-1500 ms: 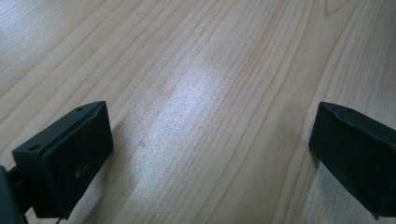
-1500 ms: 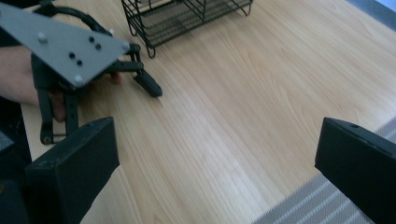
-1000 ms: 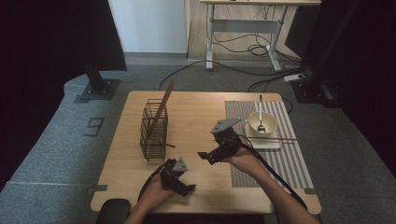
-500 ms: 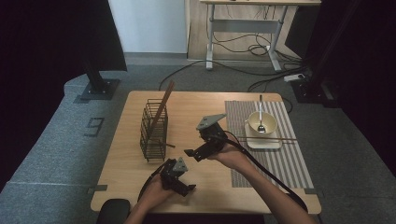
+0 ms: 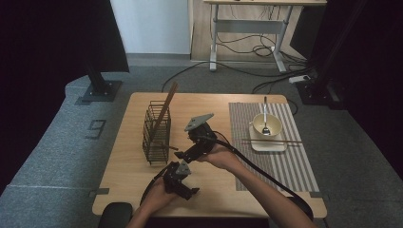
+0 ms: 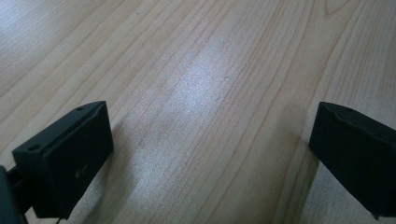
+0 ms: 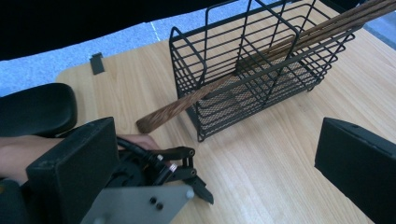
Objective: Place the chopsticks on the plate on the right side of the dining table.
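Chopsticks [image 7: 261, 58], two, in one wire basket [image 7: 261, 70], one bowl [image 5: 266, 126]

Grey carpet floor [image 5: 57, 156]; pale wood desk [image 5: 128, 190] at centre. White wall [image 5: 152, 23] behind, second desk frame [image 5: 247, 28], cables [image 5: 247, 50] beneath; black curtains [image 5: 43, 38] flanking.

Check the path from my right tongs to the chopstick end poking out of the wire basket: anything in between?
Nothing visible blocks it. The right tongs stand open, with bare table between them and the chopstick end that pokes through the basket wall. The left tongs sit lower, off that line.
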Tool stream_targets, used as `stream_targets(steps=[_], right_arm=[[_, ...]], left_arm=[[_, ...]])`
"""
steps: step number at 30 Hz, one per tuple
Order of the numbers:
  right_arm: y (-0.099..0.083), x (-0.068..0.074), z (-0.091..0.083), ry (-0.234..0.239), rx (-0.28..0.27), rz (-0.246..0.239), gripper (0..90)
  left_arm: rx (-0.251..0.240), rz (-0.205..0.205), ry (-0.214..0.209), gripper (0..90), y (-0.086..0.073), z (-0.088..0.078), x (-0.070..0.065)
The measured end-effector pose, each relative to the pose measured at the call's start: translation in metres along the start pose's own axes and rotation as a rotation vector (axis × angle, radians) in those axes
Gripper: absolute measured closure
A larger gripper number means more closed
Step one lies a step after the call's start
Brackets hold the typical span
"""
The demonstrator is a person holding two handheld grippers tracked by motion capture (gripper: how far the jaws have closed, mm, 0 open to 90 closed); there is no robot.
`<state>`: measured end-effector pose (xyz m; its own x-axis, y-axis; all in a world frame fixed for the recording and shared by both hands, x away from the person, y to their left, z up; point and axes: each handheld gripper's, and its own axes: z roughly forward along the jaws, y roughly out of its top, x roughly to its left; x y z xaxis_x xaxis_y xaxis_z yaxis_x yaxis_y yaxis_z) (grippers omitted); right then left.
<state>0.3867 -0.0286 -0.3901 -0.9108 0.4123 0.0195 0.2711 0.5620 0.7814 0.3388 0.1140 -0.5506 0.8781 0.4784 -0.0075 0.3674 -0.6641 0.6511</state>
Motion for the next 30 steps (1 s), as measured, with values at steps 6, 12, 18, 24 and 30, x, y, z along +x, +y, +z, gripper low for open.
stream_targets(steps=[6,12,18,24,30], right_arm=[[0.004,-0.004,0.013,-0.015,0.009,0.008,7.2],[0.007,-0.010,0.018,-0.030,-0.002,0.017,15.7],[0.007,-0.020,0.025,-0.036,0.001,0.022,28.9],[0.005,-0.027,0.035,-0.006,-0.020,0.049,40.2],[0.007,-0.027,0.041,0.016,-0.033,0.045,51.9]], left_arm=[[0.001,0.003,0.001,0.0,0.000,0.000,0.000],[0.004,0.007,0.001,0.0,0.000,0.000,0.000],[0.001,0.009,0.000,0.0,0.000,0.000,0.001],[0.007,0.016,0.002,0.0,0.000,0.000,0.001],[0.004,0.014,0.004,0.0,0.000,0.000,0.001]])
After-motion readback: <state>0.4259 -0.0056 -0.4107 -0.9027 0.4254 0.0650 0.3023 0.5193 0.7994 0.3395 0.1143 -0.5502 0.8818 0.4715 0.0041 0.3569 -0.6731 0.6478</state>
